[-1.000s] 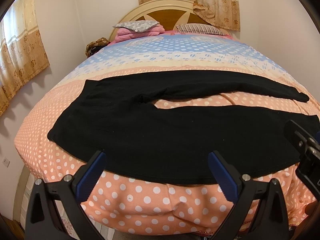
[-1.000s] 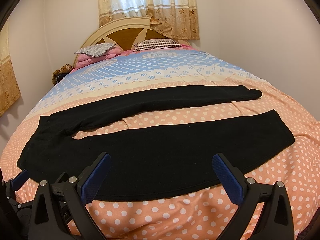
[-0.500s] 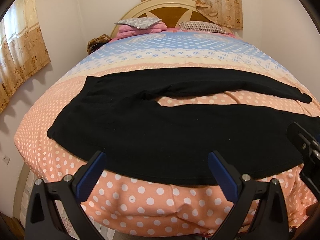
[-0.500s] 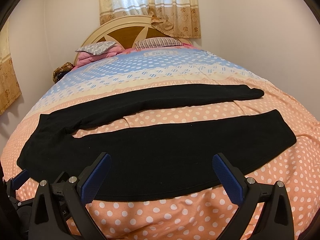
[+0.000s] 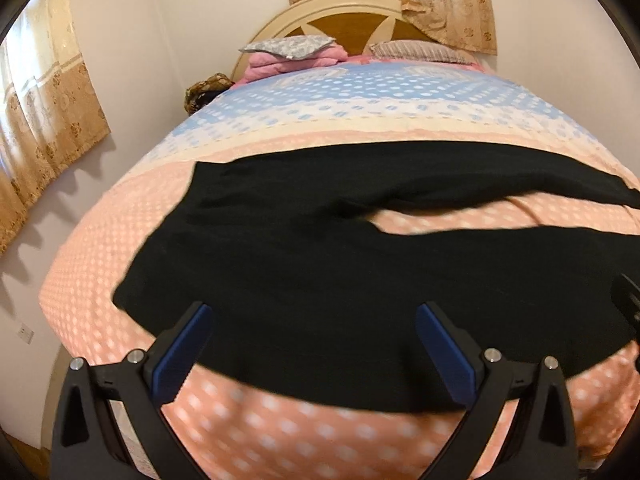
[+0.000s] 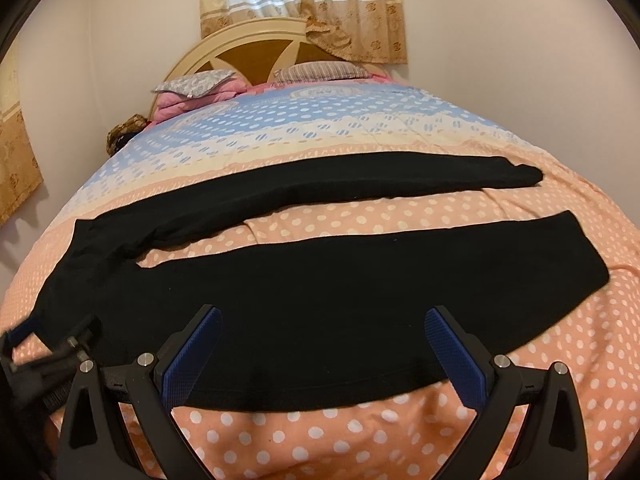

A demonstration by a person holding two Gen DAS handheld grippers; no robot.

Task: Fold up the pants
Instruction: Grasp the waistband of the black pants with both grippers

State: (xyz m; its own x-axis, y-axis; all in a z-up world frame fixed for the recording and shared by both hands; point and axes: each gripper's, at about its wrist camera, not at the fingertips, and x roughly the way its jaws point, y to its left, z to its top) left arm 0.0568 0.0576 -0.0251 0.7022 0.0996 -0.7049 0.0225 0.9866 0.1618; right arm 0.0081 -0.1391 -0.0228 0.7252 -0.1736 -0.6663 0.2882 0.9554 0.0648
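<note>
left tool jaws wide apart, blue pads facing each other, nothing between them. right tool same: fully spread, pads bare. both level, side by side, pointing forward; each one's edge shows in the other's view.

In the left wrist view we lose the black pants at the right edge, where both leg ends run out of frame, and the polka-dot bedspread below them is blurred. The right gripper shows only as a dark sliver there. In the right wrist view the left gripper is blurred and partly cut off
</note>
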